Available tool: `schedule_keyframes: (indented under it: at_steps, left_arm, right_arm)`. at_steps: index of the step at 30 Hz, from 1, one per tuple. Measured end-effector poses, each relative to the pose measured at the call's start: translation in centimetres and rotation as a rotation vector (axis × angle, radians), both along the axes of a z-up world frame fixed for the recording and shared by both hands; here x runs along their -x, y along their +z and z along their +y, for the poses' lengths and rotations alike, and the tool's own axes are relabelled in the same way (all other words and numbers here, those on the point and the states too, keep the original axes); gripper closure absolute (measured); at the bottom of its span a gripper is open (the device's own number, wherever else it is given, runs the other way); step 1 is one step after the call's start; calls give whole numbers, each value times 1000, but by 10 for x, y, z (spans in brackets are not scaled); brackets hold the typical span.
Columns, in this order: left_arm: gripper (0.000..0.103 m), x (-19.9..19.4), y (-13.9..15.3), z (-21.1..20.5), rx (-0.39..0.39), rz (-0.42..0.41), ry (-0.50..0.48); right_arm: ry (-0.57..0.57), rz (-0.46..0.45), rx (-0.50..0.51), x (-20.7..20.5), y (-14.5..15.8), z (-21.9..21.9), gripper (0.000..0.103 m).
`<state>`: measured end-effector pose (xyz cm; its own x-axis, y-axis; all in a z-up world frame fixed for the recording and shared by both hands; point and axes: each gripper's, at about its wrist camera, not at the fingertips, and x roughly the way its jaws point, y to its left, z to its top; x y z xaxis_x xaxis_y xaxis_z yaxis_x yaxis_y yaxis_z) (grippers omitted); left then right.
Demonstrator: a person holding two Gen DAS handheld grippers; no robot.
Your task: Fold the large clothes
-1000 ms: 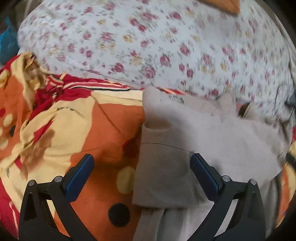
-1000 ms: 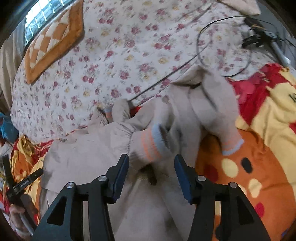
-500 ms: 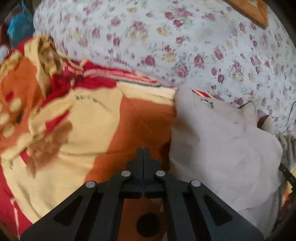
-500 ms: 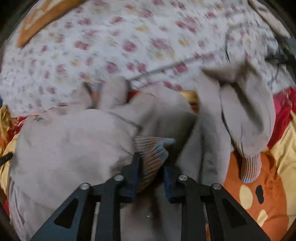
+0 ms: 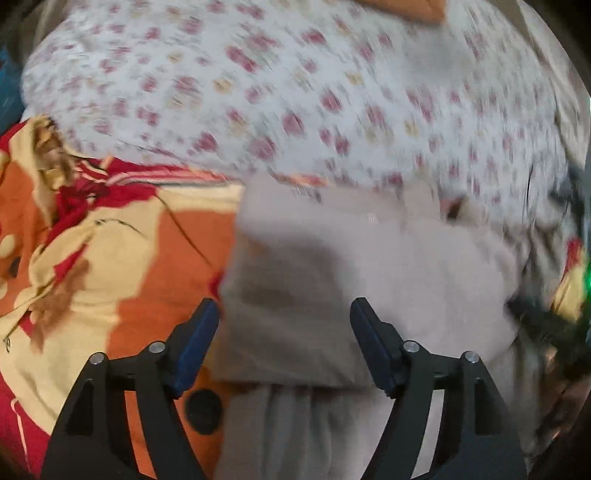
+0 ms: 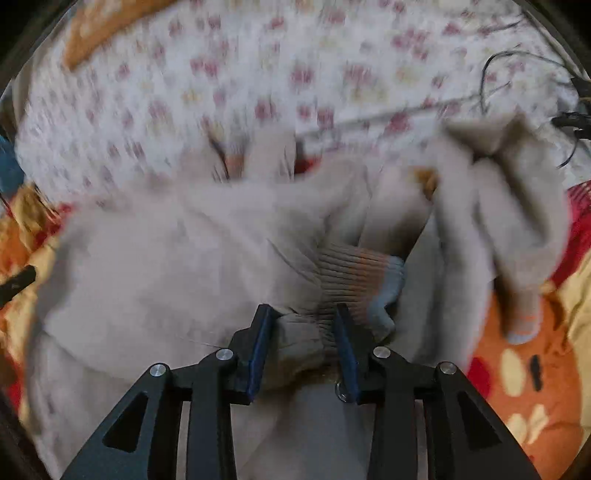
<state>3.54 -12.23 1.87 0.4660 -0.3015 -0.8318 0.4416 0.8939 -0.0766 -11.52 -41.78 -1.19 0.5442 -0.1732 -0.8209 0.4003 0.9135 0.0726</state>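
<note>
A large beige sweater (image 5: 369, 266) lies crumpled on an orange, yellow and red blanket (image 5: 122, 251). My left gripper (image 5: 284, 314) is open and empty, its fingers spread over the sweater's folded left edge. In the right wrist view the sweater (image 6: 177, 258) fills the middle, with a second sleeve (image 6: 509, 229) draped to the right. My right gripper (image 6: 303, 325) is closed on the bunched ribbed cuff (image 6: 354, 280) of one sleeve, which has orange and blue stripes.
A white floral sheet (image 5: 295, 92) covers the bed behind the sweater. Black cables (image 6: 517, 74) lie on it at the far right. An orange patterned cushion (image 6: 110, 26) sits at the back left. My left gripper's tip (image 6: 18, 282) shows at the left edge.
My left gripper was shut half a second ago and is open again, shifted right over the sweater's edge. My right gripper closed on the sleeve cuff and keeps hold of it.
</note>
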Motion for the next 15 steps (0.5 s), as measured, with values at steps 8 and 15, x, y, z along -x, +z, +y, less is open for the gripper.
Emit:
schedule_keyframes:
  at_steps: [8, 15]
  left_arm:
    - [30, 7, -5, -9, -59, -11, -15]
    - [29, 5, -13, -11, -77, 2, -6]
  right_arm:
    - [-262, -177, 94, 82, 85, -62, 16]
    - [-280, -18, -1, 74, 22, -121, 20]
